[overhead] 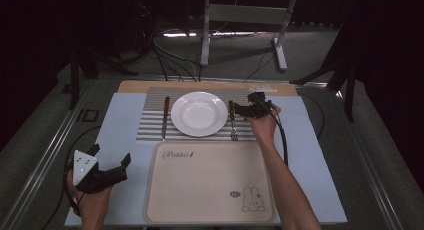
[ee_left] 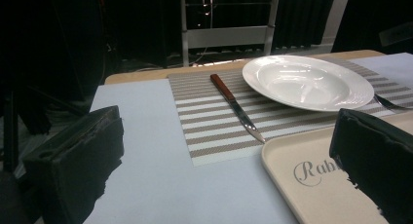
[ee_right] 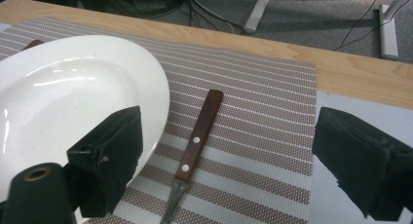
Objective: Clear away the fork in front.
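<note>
Here, both grippers are spread wide and hold nothing.

High view: the right gripper [overhead: 248, 109] hovers just beside the fork [overhead: 232, 120], right of the plate [overhead: 199, 113]; the left gripper [overhead: 107, 162] rests apart, near the tray [overhead: 210, 210]. Left gripper view: the knife [ee_left: 236, 107] lies on the striped mat [ee_left: 204, 117]. Right gripper view: the fork's tines are cut off below, its jaws touching nothing.

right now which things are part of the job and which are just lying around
In the job: right gripper, open above the wooden-handled fork.

Lying about: white plate, knife, striped placemat, beige rabbit tray, left gripper.
</note>
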